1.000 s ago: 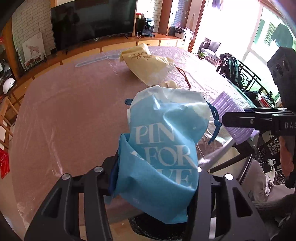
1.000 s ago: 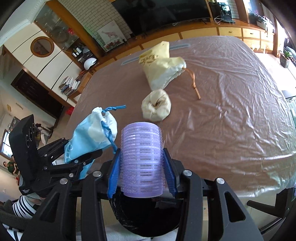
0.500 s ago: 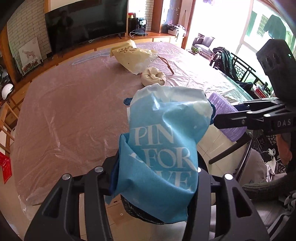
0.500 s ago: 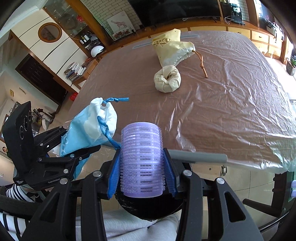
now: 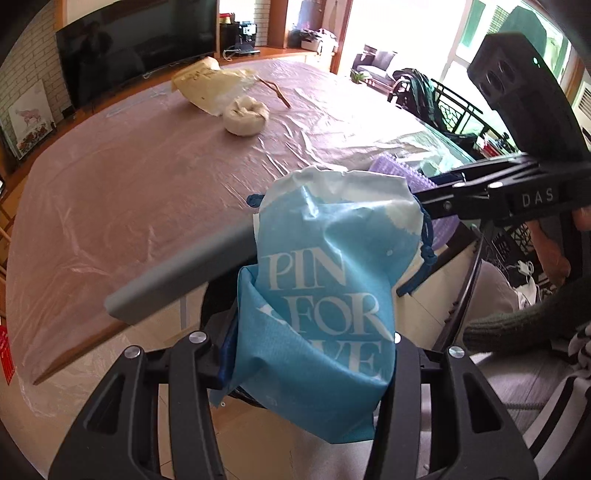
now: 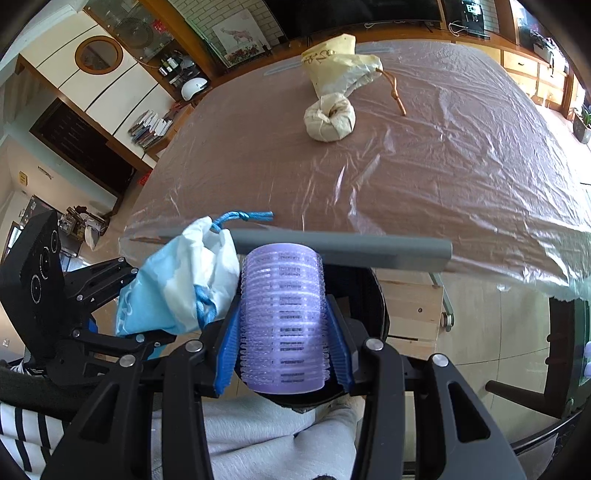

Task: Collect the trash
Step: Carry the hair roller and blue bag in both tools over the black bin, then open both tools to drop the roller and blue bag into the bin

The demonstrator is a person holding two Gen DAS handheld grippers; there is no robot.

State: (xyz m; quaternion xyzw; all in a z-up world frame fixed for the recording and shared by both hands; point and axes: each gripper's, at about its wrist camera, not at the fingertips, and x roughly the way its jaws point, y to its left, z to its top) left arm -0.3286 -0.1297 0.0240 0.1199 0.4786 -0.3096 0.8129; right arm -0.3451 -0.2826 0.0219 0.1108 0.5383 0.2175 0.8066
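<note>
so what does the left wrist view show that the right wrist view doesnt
Only the left wrist view: the white lettering on the blue bag and the bright window.

Only the right wrist view: the black bin under the purple roller, and the blue pads clamping it.

Both: the bag, the roller, the yellow bag, the cream bundle and the plastic-covered table.

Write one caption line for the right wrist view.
Right gripper holds a purple roller above a black bin.

The blue bag (image 5: pixel 325 295) hides the left gripper's pads and most of the black bin (lower centre) (image 5: pixel 218 314) beneath it.
</note>
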